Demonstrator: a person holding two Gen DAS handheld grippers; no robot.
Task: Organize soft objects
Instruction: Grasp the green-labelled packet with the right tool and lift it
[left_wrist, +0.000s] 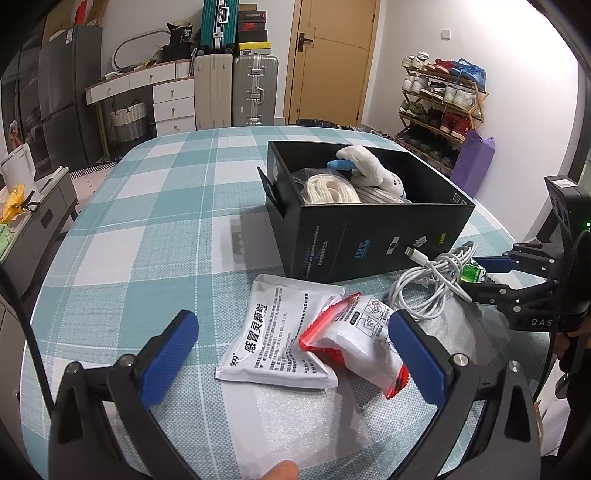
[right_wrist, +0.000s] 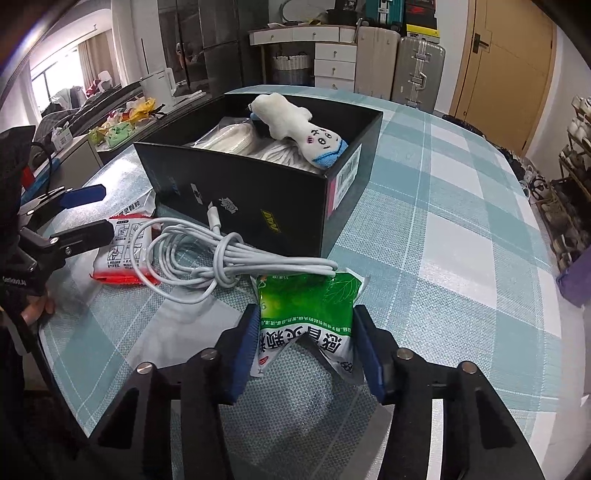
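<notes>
Green sachet (right_wrist: 308, 314) clamped between right tongs (right_wrist: 306, 347), low over checked tabletop (right_wrist: 461, 258), next to coiled white cable (right_wrist: 207, 258). Left tongs (left_wrist: 293, 354) spread apart, straddling white sachet (left_wrist: 277, 332) and red-edged packet (left_wrist: 354, 339). Black box (left_wrist: 369, 229) behind holds plush toy (left_wrist: 369, 168), white rolls.

The white sachet (left_wrist: 280, 334) reads "感冒灵颗粒" with "999" at one corner. The green sachet (right_wrist: 308, 314) carries "感冒" and "999", seen upside down; its remaining characters are unclear. The right gripper (left_wrist: 495, 271) body bears "DAS". Print on the black box (left_wrist: 369, 236) is too small to read.
</notes>
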